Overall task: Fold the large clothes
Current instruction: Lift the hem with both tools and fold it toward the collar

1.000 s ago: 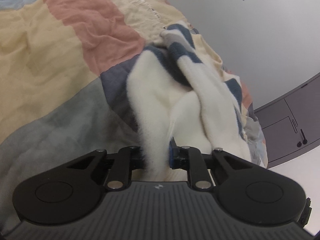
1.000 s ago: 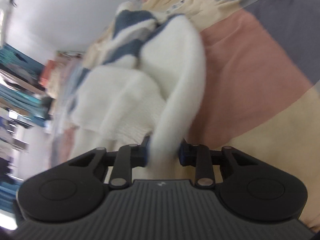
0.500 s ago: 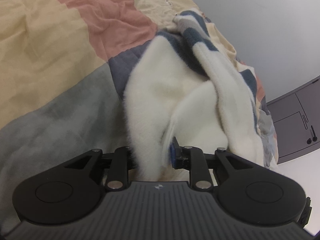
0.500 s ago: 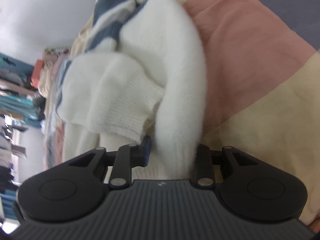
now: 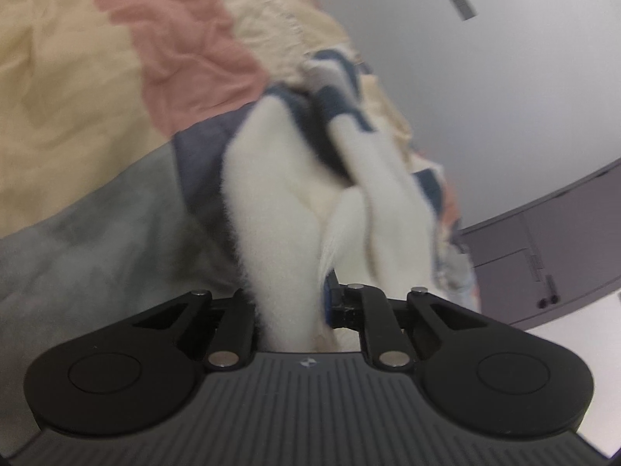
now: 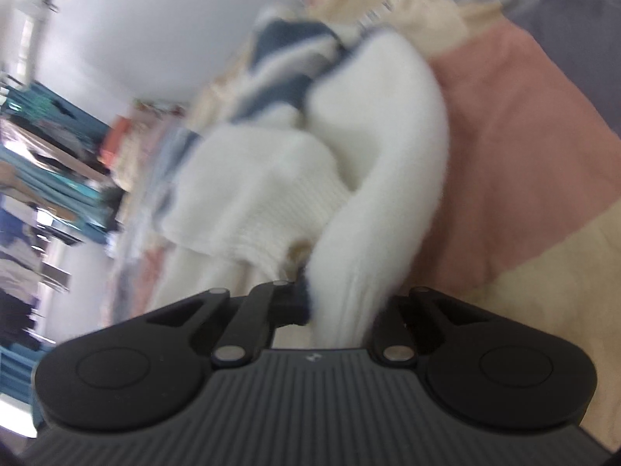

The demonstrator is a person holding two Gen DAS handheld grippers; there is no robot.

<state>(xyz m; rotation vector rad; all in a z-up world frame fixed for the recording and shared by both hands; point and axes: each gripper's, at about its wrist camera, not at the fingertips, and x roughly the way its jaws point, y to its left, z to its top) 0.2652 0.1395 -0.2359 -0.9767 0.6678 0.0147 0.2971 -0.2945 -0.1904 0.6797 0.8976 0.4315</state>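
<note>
A fluffy white sweater (image 5: 271, 202) with navy stripes lies bunched at centre frame on a patchwork bedspread (image 5: 77, 116). The left gripper (image 5: 289, 303) is closing, a white fold pinched between its jaws. The right gripper (image 6: 341, 303), at lower centre, is clamped on another white fold (image 6: 349, 272). A grey cabinet (image 5: 543, 248) stands at right.

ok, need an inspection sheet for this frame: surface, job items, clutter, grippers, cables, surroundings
Surface: patchwork bedspread in cream, pink and grey-blue blocks, wrinkled.
Job's things: fuzzy white sweater with navy stripes, bunched, not yet folded flat.
Clutter: nothing seen on the bedspread besides the sweater.
Grippers: left gripper closing on a white fold; right gripper shut on a sleeve-like fold.
Cables: nothing seen.
Surroundings: grey cabinet and pale wall in the left view; blurred racks of clothes in the right view.
</note>
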